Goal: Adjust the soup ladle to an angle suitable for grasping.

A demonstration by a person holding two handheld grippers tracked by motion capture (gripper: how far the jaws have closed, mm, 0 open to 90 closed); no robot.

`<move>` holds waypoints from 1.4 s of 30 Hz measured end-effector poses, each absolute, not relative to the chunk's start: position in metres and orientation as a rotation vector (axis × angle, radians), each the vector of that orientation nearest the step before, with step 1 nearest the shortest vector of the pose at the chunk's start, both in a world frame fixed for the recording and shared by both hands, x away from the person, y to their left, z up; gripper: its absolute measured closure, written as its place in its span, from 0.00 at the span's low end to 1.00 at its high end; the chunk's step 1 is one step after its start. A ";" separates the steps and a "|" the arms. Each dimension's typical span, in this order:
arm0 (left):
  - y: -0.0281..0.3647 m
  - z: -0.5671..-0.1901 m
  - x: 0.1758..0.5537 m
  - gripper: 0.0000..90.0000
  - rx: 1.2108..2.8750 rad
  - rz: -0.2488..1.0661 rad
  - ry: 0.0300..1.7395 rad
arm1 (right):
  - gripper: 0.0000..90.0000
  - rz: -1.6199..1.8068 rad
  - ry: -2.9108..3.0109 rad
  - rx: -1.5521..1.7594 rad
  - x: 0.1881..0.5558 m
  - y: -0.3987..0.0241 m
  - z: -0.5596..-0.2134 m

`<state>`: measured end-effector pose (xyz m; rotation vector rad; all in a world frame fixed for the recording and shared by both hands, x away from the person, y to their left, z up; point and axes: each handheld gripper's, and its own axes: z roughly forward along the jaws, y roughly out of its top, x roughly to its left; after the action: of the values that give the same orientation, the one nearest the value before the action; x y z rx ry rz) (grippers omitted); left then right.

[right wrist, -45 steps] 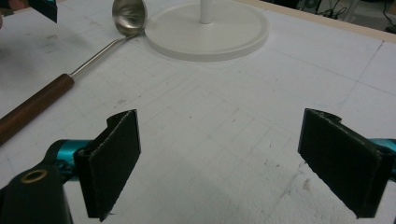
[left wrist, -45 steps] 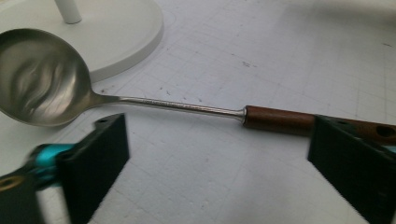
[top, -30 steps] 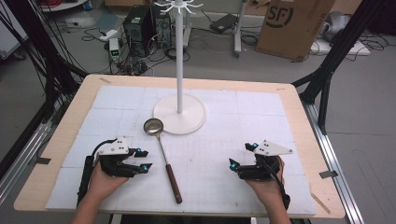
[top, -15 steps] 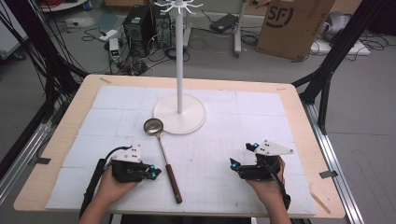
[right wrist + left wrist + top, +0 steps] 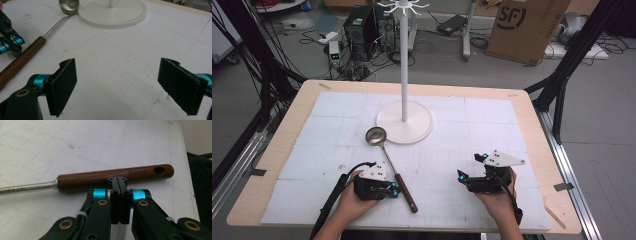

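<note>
Beside the wooden-handled steel ladle (image 5: pixel 389 167), left gripper (image 5: pixel 117 180) jaws pressed together, gripping nothing. Right gripper (image 5: pixel 125 82) wide open, empty. Ladle not lifted; likely hanging on the white hook stand (image 5: pixel 404 65) remains.

The ladle (image 5: pixel 389 162) has a shiny metal bowl and stem and a smooth, dark varnished wooden handle (image 5: pixel 113 178) with a faint sheen. The white mat (image 5: pixel 462 145) looks matt and grainy, like foam. The table (image 5: pixel 532 125) rim is pale wood. The stand (image 5: pixel 404 120) base is smooth, matt white. The right gripper (image 5: pixel 117 85) pads look matt black and finely textured.
</note>
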<state>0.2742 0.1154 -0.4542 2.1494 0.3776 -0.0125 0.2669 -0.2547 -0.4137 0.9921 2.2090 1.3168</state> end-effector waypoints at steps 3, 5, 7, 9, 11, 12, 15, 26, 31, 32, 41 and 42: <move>0.109 -0.454 0.277 1.00 2.152 -0.003 0.385 | 0.16 1.319 2.206 0.989 0.267 -0.255 -0.414; 0.103 -0.454 0.280 1.00 2.150 -0.002 0.396 | 0.16 1.322 2.205 0.991 0.267 -0.256 -0.413; 0.093 -0.454 0.286 1.00 2.146 -0.020 0.421 | 0.16 1.321 2.206 0.988 0.267 -0.256 -0.413; 0.090 -0.453 0.287 1.00 2.149 -0.022 0.426 | 0.16 1.324 2.206 0.993 0.267 -0.256 -0.413; 0.079 -0.451 0.291 1.00 2.180 -0.016 0.423 | 0.16 1.322 2.203 0.993 0.267 -0.257 -0.413; 0.075 -0.450 0.292 1.00 2.191 -0.011 0.422 | 0.16 1.323 2.203 0.994 0.267 -0.257 -0.413; 0.065 -0.449 0.296 1.00 2.209 0.000 0.418 | 0.16 1.326 2.204 0.994 0.268 -0.258 -0.413; 0.034 -0.444 0.313 1.00 2.250 0.047 0.465 | 0.16 1.318 2.198 1.018 0.269 -0.261 -0.415; 0.030 -0.447 0.316 1.00 2.234 0.046 0.480 | 0.16 1.318 2.197 1.018 0.269 -0.262 -0.415; 0.030 -0.447 0.316 1.00 2.234 0.048 0.483 | 0.16 1.319 2.198 1.026 0.269 -0.261 -0.415; 0.037 -0.441 0.314 1.00 2.270 0.094 0.463 | 0.16 1.318 2.202 1.029 0.269 -0.261 -0.415; 0.040 -0.440 0.313 1.00 2.269 0.100 0.463 | 0.16 1.317 2.198 1.023 0.269 -0.262 -0.415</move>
<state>0.3132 0.0395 -0.4399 2.2691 0.4634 0.1004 0.2691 -0.2624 -0.4154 1.0234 2.1982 1.3173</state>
